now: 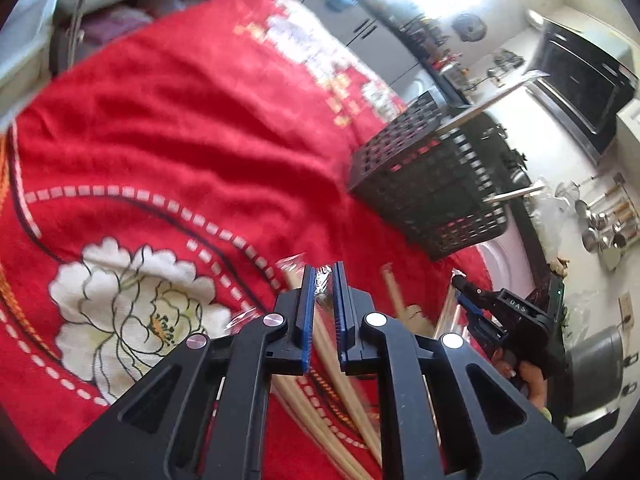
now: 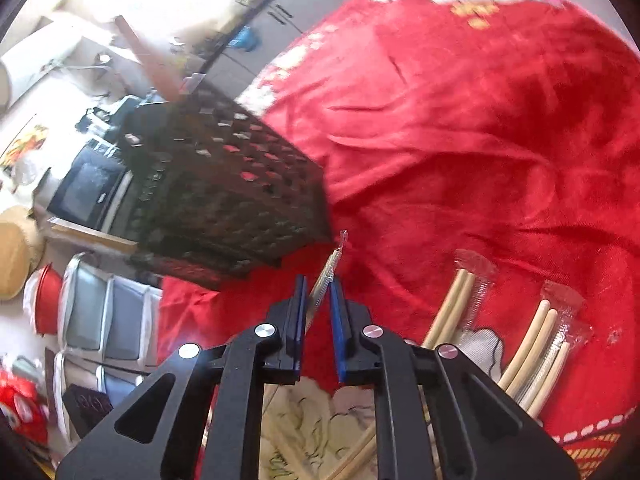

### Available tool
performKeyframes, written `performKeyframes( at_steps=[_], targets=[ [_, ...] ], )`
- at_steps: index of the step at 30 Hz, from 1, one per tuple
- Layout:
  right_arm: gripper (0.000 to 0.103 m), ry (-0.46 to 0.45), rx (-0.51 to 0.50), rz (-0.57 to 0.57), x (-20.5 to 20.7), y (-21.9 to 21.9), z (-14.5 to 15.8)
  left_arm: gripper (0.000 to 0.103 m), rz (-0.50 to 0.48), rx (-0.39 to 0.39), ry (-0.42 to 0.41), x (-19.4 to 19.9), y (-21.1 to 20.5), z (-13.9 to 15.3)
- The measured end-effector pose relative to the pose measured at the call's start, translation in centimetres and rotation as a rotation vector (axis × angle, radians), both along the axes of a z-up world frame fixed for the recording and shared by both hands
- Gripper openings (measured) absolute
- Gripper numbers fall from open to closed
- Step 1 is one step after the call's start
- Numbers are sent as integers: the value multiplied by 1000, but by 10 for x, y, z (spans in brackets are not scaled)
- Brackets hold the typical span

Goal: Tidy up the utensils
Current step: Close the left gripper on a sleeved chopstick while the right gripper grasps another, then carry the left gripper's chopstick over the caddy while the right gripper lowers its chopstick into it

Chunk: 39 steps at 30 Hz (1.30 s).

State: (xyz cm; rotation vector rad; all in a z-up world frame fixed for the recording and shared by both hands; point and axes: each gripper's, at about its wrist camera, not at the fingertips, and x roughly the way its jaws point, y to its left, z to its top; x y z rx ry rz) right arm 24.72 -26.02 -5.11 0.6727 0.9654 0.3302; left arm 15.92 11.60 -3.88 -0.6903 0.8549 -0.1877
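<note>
Red cloth [image 1: 208,128] under basket [image 1: 424,184], chopsticks [image 2: 532,356]

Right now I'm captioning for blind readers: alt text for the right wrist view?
The right gripper pinches a clear-wrapped chopstick pack above a red floral cloth. A black perforated plastic basket stands ahead-left; more wrapped wooden chopsticks lie right.

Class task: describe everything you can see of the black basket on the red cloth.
The black basket is a boxy container that looks like plastic, with walls pierced by a grid of small square holes showing red through them. It rests on the red cloth near the cloth's edge and looks tilted in both fisheye views. Long, blurred utensil handles stick out above its rim. Neither gripper touches it; wrapped chopsticks lie apart from it.
</note>
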Motion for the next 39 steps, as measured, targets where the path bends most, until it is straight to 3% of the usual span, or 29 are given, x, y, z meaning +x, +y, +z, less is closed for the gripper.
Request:
performKeyframes(
  at_steps=[6,15,28,39],
  targets=[
    [6,-140,-42,45,-21,2,36,4,-41,63,-117,-2,-16,41],
    [6,-321,-133,59,-47,0,85,4,-112,104,-225,14,-46,88],
    [6,-506,-212,83,-66,5,139,3,-166,142,-358,19,-74,150],
    [6,-615,-248,69,-74,3,168,3,-196,132,-439,24,-88,189]
  ],
)
